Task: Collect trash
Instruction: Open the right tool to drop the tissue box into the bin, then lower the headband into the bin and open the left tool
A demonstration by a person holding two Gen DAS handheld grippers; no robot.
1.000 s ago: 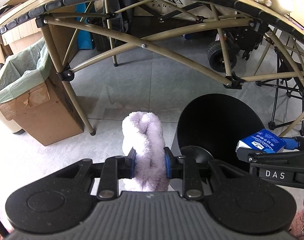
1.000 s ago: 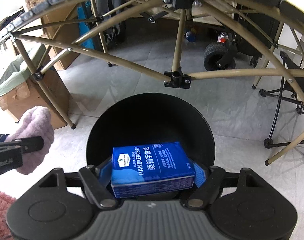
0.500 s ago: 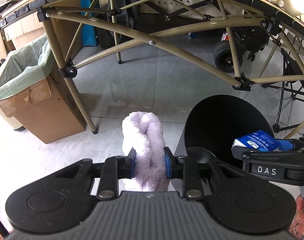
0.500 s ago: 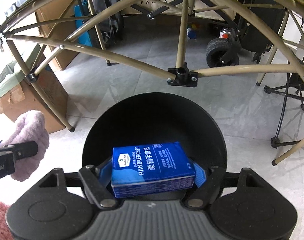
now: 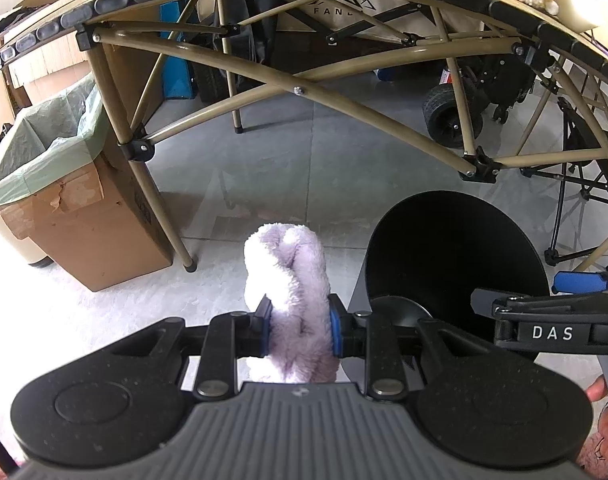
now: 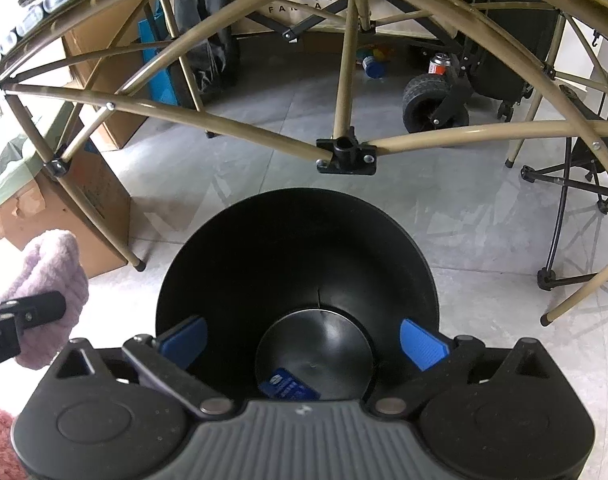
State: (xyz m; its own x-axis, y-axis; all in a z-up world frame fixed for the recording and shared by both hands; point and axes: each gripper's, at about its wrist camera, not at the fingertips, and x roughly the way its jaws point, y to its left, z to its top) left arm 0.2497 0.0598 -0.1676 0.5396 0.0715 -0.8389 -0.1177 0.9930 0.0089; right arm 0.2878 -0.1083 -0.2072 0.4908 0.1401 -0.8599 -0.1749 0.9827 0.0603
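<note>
My right gripper (image 6: 304, 340) is open and empty, held over the mouth of a round black bin (image 6: 295, 248). A blue handkerchief pack (image 6: 287, 388) lies at the bottom of the bin, partly hidden by the gripper body. My left gripper (image 5: 297, 328) is shut on a lilac fluffy cloth (image 5: 287, 272), left of the bin (image 5: 456, 248) and above the floor. The cloth also shows in the right wrist view (image 6: 47, 272). The right gripper shows in the left wrist view (image 5: 544, 304) over the bin's right rim.
A cardboard box lined with a green bag (image 5: 63, 184) stands on the floor at left. A tan folding table frame (image 5: 304, 92) arches ahead. A wheeled cart (image 5: 456, 116) and black folding chair legs (image 6: 576, 200) stand behind and right.
My right gripper opened and the blue handkerchief pack fell into the black bin. My left gripper still holds the lilac cloth in about the same place.
</note>
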